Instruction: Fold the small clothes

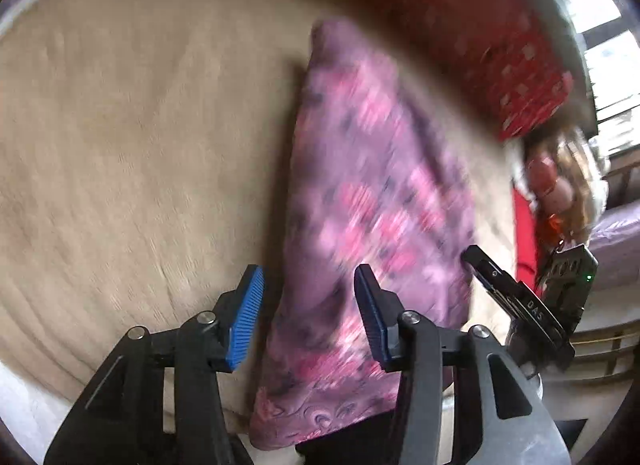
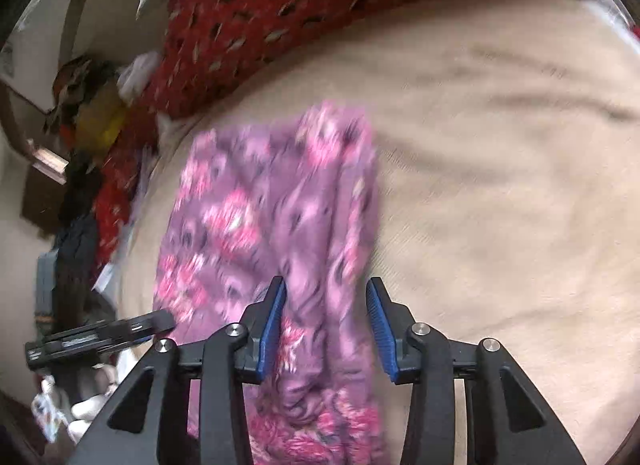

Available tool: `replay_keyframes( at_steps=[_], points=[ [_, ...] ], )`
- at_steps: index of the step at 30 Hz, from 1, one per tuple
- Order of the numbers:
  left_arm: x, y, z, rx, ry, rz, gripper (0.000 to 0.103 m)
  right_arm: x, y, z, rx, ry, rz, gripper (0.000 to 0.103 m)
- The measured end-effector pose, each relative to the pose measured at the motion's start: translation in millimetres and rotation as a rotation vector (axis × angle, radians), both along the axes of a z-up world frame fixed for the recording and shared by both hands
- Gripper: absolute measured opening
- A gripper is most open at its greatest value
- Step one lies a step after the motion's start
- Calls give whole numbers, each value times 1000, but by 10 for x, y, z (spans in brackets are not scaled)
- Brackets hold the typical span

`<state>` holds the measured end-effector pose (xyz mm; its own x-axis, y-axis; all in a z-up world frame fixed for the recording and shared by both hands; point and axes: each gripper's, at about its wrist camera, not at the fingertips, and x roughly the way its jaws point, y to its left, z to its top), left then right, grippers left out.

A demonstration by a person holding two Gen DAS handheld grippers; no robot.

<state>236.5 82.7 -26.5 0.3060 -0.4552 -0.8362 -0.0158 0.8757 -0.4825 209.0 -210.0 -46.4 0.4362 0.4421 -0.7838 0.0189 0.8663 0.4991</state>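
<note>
Jaws of both grippers stand apart, gripping nothing; purple-pink floral garment [image 1: 372, 201] lies folded narrow on beige bedcover [image 1: 140, 145].

A beige bed cover [image 1: 132, 153] carries the purple floral garment [image 1: 360, 193] and a red patterned cloth [image 1: 480, 37]

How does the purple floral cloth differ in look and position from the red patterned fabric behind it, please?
The purple floral cloth is purple with pink blooms; the red patterned fabric is red with pale flecks. The purple cloth lies as a narrow strip in the middle of the beige bed cover, running towards both grippers; the red fabric stretches along the cover's far edge. The purple cloth reaches between the right gripper's open jaws; the red fabric lies far from them. Both are patterned textiles.
</note>
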Motion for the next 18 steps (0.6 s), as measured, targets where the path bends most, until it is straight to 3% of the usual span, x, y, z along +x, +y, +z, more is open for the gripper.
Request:
replay_keyframes(
  at_steps=[3,7,10,11,12,13,14,17,18],
  points=[
    [161,-124,273,21,-96,-10,45,124,42,346,-34,-143,10,44],
    [509,-529,270,191,-144,-54,46,336,457,470,-135,-251,157,37],
    [817,-706,-39,322,-101,-41,46,540,558,297,-198,-248,175,29],
    [944,-734,-183,374,-73,-15,57,637,534,175,-225,-221,156,25],
    [980,-720,-243,387,-57,-6,63,706,529,84,-250,-196,146,11],
    [1051,-686,-315,358,-26,7,65,793,503,-76,-266,-152,147,1],
    [1074,-630,-315,321,-9,22,64,843,421,-173,-232,-143,141,0],
    [1000,-409,-197,199,24,26,57,845,203,-141,-110,-124,104,0],
    [878,-327,-119,185,8,21,57,810,162,-73,-105,-132,100,7]
  ],
)
